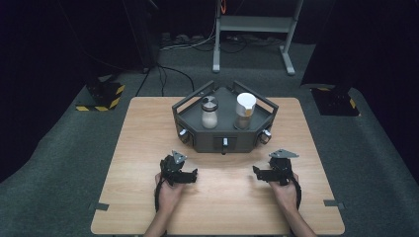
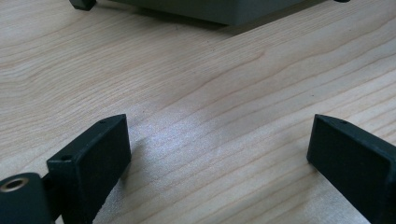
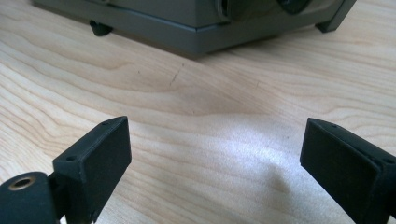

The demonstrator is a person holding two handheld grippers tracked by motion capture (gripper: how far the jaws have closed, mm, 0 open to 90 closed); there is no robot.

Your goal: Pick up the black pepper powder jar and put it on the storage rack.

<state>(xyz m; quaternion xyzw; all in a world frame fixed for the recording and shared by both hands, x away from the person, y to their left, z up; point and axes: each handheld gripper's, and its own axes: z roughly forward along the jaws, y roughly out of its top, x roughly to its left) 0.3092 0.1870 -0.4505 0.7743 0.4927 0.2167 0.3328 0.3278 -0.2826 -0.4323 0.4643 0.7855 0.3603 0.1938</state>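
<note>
Your left gripper (image 1: 190, 174) and right gripper (image 1: 259, 173) rest wide open and empty on the table (image 1: 148, 148). The jar (image 1: 209, 112) and white-lidded canister (image 1: 245, 111) stand in the grey tray (image 1: 223, 140) ahead, untouched. I judge you're at the start; next, reach forward.

On the wooden table, a dark grey angular tray (image 1: 197, 138) carries two upright containers side by side: a clear silver-capped shaker (image 1: 209, 112) and a white-lidded jar (image 1: 244, 111).

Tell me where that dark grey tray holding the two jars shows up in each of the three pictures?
High view: the grey tray sits mid-table, beyond both grippers.
Left gripper view: its base runs along the top edge.
Right gripper view: its front wall crosses the top.
Shared landmark: the wooden table.
</note>
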